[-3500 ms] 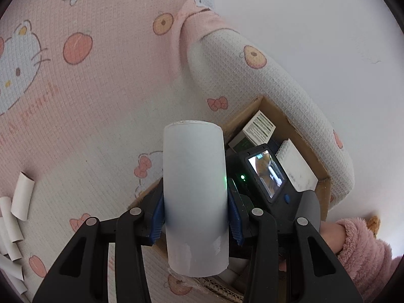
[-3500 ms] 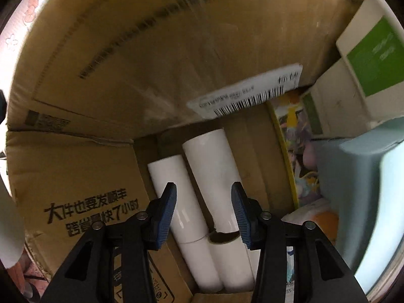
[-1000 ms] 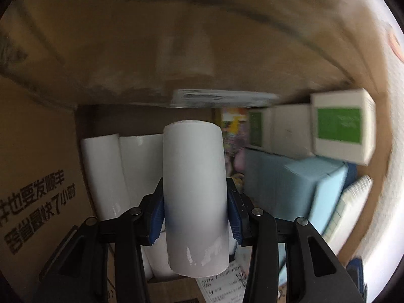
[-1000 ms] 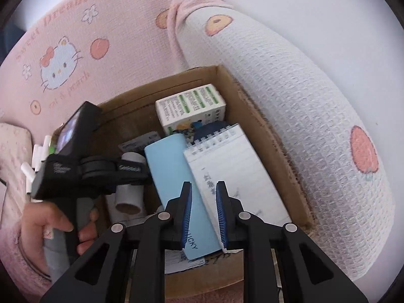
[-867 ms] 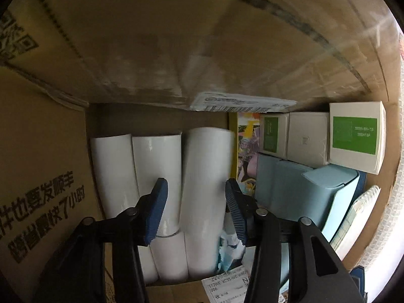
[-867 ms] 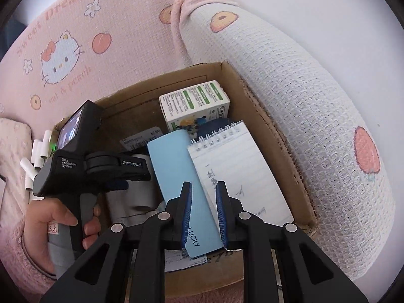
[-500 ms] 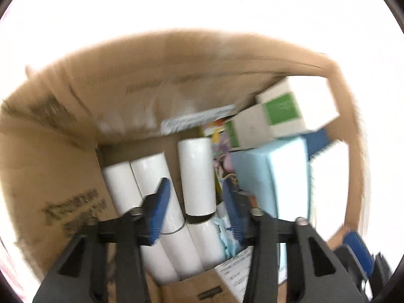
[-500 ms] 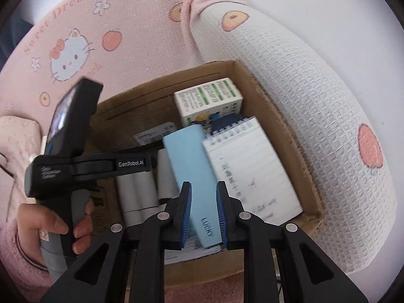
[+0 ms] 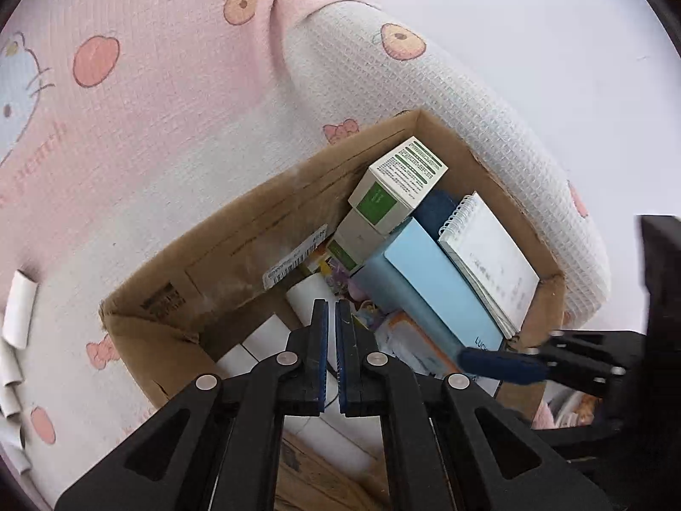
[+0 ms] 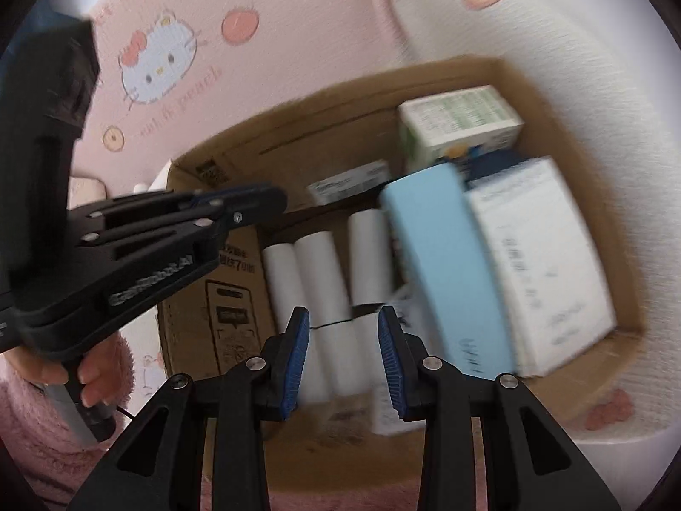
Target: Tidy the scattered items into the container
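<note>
A brown cardboard box [image 9: 238, 230] sits on a pink cartoon-print blanket. It holds several white tubes [image 10: 323, 264], green-and-white cartons [image 9: 400, 179], a light blue box [image 9: 438, 285] and a spiral notepad [image 9: 489, 259]. My left gripper [image 9: 331, 315] is shut and empty above the box's near-left part. It also shows in the right wrist view [image 10: 255, 200], over the box's left rim. My right gripper [image 10: 343, 328] is open and empty above the tubes. More loose white tubes [image 9: 19, 306] lie on the blanket left of the box.
A white waffle-knit bolster [image 9: 425, 85] curves along the box's far and right sides. A white wall [image 9: 532, 21] lies beyond it. A hand in a fluffy pink sleeve [image 10: 38, 404] holds the left gripper's handle.
The left gripper let go of a white tube inside the box, rose out and shut. The right gripper, shut a second ago, has opened and moved over the tubes.
</note>
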A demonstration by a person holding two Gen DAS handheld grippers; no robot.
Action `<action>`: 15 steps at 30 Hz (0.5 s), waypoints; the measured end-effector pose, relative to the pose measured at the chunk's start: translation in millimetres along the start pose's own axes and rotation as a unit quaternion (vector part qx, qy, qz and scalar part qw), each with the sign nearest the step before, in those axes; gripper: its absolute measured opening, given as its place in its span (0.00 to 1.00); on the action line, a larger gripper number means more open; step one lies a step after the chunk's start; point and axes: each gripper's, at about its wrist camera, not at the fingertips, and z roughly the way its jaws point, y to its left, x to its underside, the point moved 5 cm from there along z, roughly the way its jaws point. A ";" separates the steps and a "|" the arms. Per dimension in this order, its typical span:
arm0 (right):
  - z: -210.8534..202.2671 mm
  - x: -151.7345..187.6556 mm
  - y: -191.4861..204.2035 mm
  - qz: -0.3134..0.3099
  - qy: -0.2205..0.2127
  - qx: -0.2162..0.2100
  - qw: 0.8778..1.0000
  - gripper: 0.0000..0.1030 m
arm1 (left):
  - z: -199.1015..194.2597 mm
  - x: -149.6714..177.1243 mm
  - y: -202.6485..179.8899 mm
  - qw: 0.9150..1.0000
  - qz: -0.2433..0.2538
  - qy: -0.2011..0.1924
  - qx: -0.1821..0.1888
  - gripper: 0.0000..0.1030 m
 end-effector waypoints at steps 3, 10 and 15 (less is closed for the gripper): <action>28.5 -6.3 6.9 -0.005 0.040 0.021 0.999 0.46 | 4.0 2.8 8.7 0.999 -0.014 0.012 0.040 0.03; 79.8 -21.9 22.3 -0.032 0.092 0.033 0.995 0.55 | -9.5 -2.1 18.4 0.997 -0.005 -0.003 0.075 0.03; 109.3 -35.6 16.5 -0.023 0.115 0.051 0.992 0.54 | -19.3 -10.2 24.8 0.998 0.013 -0.028 0.062 0.03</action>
